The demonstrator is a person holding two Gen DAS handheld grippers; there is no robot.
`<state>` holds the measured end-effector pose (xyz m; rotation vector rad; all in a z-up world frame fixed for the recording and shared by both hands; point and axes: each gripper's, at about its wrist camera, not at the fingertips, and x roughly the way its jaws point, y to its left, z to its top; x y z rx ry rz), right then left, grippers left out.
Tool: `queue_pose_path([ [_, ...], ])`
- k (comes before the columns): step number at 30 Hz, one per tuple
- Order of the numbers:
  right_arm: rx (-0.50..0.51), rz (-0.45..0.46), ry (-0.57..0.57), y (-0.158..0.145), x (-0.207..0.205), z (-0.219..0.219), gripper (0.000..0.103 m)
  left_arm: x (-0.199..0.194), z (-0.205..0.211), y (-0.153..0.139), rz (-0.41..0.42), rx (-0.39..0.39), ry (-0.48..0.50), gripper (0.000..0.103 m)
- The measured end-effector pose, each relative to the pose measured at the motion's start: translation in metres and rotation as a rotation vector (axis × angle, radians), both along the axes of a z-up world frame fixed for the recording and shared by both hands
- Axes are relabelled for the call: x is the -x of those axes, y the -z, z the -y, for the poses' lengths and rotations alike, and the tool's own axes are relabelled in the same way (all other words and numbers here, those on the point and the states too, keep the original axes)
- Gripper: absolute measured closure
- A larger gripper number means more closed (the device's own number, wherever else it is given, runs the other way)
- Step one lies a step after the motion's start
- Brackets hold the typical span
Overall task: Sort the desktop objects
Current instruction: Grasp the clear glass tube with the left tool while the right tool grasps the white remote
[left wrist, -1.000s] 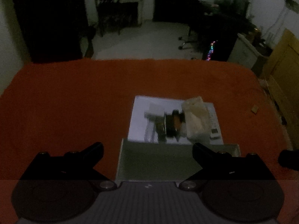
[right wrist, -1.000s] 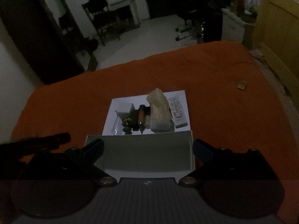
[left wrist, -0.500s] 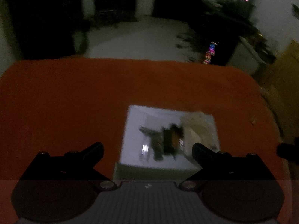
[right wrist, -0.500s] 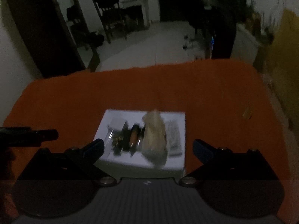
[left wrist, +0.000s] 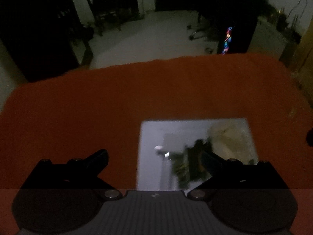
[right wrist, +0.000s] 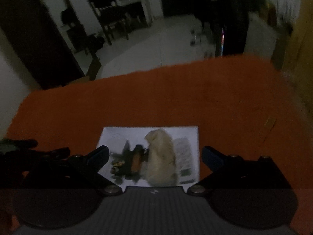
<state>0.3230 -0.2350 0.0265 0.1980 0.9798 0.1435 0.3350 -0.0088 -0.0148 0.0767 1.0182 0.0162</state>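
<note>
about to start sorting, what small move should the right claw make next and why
Probably ease the right claw forward and down toward the pale bag on the white sheet. Its jaws are open and empty, the bag sits nearly centred between them, and it is the largest item there.

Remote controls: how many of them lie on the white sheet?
1. The remote control lies at the right edge of the white sheet, beside the pale crumpled bag. The dark, blurred clutter left of the bag could hide another.

A dim home room: wooden chair (left wrist: 103, 5), fireplace (left wrist: 129, 2), orange-covered table (left wrist: 137, 90).
</note>
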Motion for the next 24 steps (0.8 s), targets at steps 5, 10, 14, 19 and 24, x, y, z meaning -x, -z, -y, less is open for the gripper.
queue_pose_path([
  [5, 0.034, -0.053, 0.013, 0.031, -0.037, 0.000, 0.000, -0.016, 0.001, 0.015, 0.043, 0.025, -0.020, 0.001],
  [10, 0.128, -0.047, -0.034, 0.057, -0.066, -0.012, 0.000, -0.032, -0.007, 0.051, -0.041, 0.228, 0.044, 0.001],
  [14, 0.109, -0.048, -0.023, 0.078, -0.077, -0.014, 0.000, -0.038, -0.005, 0.072, -0.099, 0.107, 0.048, 0.001],
  [19, 0.204, -0.112, -0.092, 0.103, -0.082, -0.031, 0.001, -0.044, 0.003, 0.094, -0.091, -0.107, 0.084, 0.001],
  [24, 0.195, -0.140, -0.200, 0.138, -0.083, -0.054, 0.006, -0.060, -0.006, 0.132, -0.197, -0.010, 0.092, 0.001],
])
